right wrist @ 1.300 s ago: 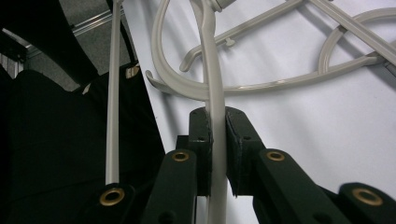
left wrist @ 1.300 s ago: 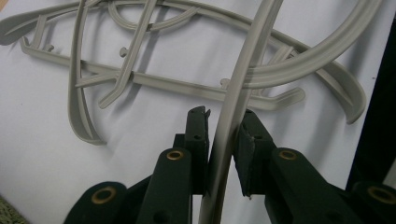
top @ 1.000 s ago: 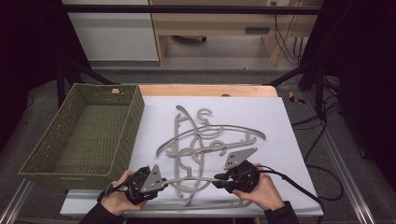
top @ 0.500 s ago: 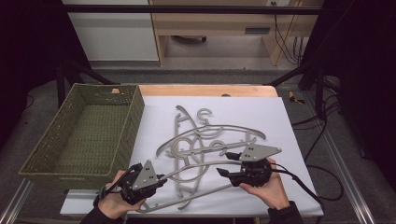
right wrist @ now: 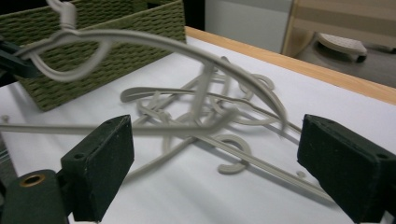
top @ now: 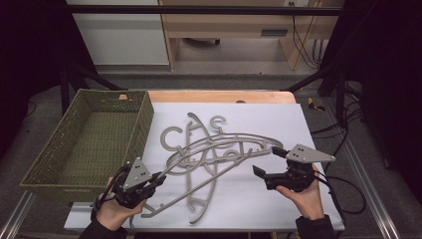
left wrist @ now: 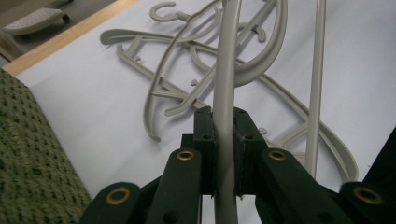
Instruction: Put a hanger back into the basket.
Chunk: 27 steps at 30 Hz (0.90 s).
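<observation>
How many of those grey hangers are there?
About 4, tangled, so some may be hidden: one hanger gripped by the left tongs, the rest piled mid-table beside the basket.

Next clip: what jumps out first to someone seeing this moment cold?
The tangle of grey plastic hangers on the white table, with one hanger lifted out of it, clamped in the left gripper at the near left. The right gripper hangs open at the near right, holding nothing. A green woven basket sits at the left, nothing visible inside.
</observation>
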Available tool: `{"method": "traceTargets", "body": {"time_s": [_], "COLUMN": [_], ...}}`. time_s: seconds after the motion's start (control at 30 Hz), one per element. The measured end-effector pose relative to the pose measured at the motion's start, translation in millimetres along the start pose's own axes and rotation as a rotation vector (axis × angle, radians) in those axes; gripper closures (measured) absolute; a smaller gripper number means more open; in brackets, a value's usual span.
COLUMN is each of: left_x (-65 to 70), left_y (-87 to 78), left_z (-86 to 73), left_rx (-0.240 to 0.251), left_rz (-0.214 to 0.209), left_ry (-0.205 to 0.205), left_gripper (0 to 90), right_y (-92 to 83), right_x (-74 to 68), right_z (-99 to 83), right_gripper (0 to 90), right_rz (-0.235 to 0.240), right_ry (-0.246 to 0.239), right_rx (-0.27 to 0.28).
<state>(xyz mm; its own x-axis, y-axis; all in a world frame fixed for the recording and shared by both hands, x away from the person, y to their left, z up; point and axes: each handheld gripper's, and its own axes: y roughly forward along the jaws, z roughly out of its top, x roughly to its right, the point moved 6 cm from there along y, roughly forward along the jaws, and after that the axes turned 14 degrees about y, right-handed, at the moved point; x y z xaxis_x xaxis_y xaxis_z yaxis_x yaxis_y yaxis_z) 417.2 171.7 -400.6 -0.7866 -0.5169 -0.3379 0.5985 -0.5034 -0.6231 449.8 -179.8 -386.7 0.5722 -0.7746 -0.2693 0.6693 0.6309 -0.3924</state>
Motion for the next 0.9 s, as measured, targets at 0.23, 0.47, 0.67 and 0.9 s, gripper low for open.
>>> {"method": "traceTargets", "body": {"time_s": [0.23, 0.47, 0.67, 0.9], "left_x": [-15.0, -41.8, -69.5, -108.3], "left_y": [-18.7, -38.5, -54.5, -68.8], "left_z": [6.9, 21.1, 31.5, 31.7], "left_rx": [0.028, 0.034, 0.038, 0.028], "left_rz": [0.029, 0.064, 0.103, 0.14], "left_ry": [-0.015, -0.002, 0.009, 0.003], "left_gripper": [82.4, 82.4, 82.4, 82.3], "right_y": [-9.7, -11.4, -12.2, -14.2], "right_x": [23.3, 34.5, 40.3, 41.8], "right_z": [-3.6, -6.6, -8.1, -7.9], "right_gripper": [7.0, 4.3, 3.9, 3.8], "right_rz": [-0.054, -0.091, -0.11, -0.112], "right_ry": [0.069, 0.081, 0.093, 0.093], "right_rx": [0.025, 0.044, 0.046, 0.046]}}
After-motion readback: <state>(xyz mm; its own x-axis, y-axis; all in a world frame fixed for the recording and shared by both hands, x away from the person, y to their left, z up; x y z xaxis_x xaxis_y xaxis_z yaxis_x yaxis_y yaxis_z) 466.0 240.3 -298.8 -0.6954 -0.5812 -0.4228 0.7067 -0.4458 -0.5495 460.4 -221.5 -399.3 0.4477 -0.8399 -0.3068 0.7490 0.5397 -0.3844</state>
